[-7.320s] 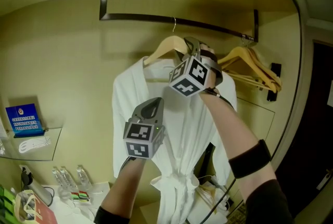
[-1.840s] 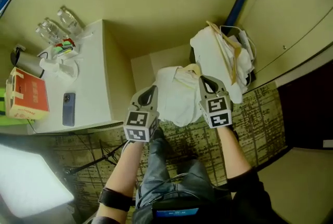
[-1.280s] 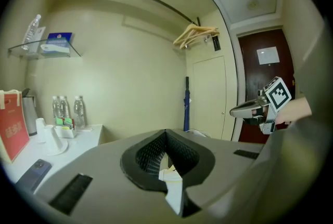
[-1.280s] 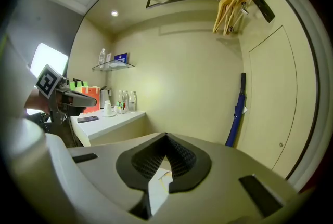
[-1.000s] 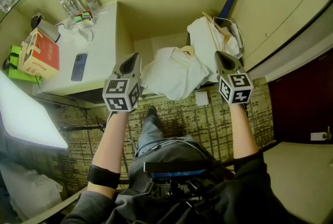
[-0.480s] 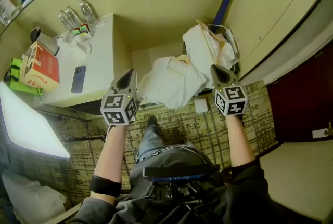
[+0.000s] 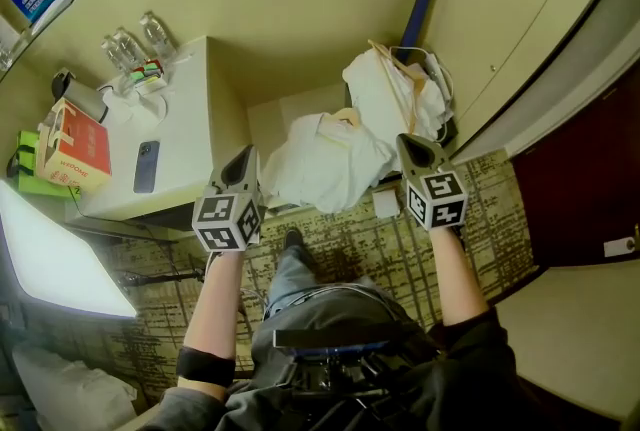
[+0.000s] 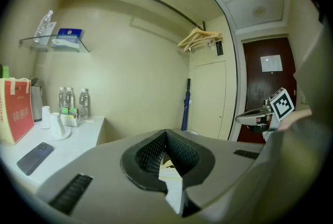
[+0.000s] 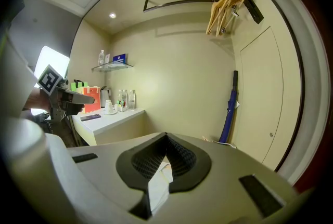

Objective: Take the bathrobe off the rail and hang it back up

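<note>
White bathrobe (image 7: 325,164) — left gripper (image 7: 245,156) beside edge.

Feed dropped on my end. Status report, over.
Left gripper and right gripper shut, empty, flanking bathrobe. Bathrobe off rail, heaped low. Another white pile just behind it.

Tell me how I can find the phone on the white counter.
Look at the white counter that stands against the wall on the left of the head view. Near the end closest to the person, right beside the red paper bag, lies the phone. It is the only dark, flat slab there, while the water bottles at the far end stand upright.
</note>
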The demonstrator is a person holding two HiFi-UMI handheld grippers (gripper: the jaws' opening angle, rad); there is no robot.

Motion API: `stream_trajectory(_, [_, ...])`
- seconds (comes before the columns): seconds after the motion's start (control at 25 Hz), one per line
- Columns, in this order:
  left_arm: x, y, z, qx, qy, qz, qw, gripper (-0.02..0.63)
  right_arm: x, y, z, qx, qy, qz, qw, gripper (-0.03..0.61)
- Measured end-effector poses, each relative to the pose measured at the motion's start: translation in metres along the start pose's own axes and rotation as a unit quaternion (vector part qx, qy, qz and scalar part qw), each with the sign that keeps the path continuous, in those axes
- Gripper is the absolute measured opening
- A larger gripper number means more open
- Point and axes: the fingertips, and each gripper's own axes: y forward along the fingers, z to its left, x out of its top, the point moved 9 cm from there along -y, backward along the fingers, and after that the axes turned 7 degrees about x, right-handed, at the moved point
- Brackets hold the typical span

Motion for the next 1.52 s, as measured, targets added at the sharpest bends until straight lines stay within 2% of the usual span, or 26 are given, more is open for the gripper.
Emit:
stream_trajectory(0.2, [-0.003, 0.017, -0.008, -0.016, 0.010, 0.011, 0.9998, 0.002, -0.004, 0.002, -0.002, -0.004, 0.009, 0.004, 1.000, 0.021])
stream_trajectory(0.36, [-0.008, 0.040, -0.012, -0.039, 0.033, 0.033, 0.9982, 0.002, -0.012, 0.010, -0.004, -0.014, 0.021, 0.011, 1.000, 0.021])
stream_trajectory(0.6, [-0.018, 0.093, -0.029, -0.103, 0.086, 0.070, 0.9885, 0.069, -0.026, 0.034, -0.009, -0.028, 0.044, 0.024, 0.998, 0.021])
stream_trajectory(0.72, [-0.034, 0.130, -0.031, -0.136, 0.114, 0.087, 0.9804, 0.091, -0.034, 0.055, -0.011, -0.036, 0.058, 0.032, 0.997, 0.021])
stream_trajectory(0.92, [-0.051, 0.199, -0.038, -0.200, 0.154, 0.108, 0.9615, 0.174, -0.045, 0.097, -0.016, -0.062, 0.075, 0.044, 0.994, 0.021])
stream_trajectory(1.08, [-0.060, 0.252, -0.046, -0.222, 0.168, 0.134, 0.9511, 0.242, -0.058, 0.137, -0.022, -0.088, 0.089, 0.040, 0.991, 0.021])
stream_trajectory(1.12, [-0.068, 0.268, -0.045, -0.230, 0.180, 0.137, 0.9465, 0.269, -0.062, 0.148, -0.025, -0.093, 0.091, 0.039, 0.991, 0.021])
stream_trajectory(1.2, [-0.087, 0.298, -0.044, -0.245, 0.209, 0.143, 0.9360, 0.282, -0.074, 0.171, -0.032, -0.101, 0.097, 0.044, 0.989, 0.021])
stream_trajectory(1.36, [-0.124, 0.344, -0.047, -0.243, 0.249, 0.164, 0.9230, 0.295, -0.102, 0.217, -0.049, -0.102, 0.113, 0.054, 0.987, 0.021])
stream_trajectory(1.52, [-0.183, 0.391, -0.057, -0.237, 0.284, 0.184, 0.9105, 0.310, -0.143, 0.256, -0.073, -0.101, 0.120, 0.055, 0.986, 0.021])
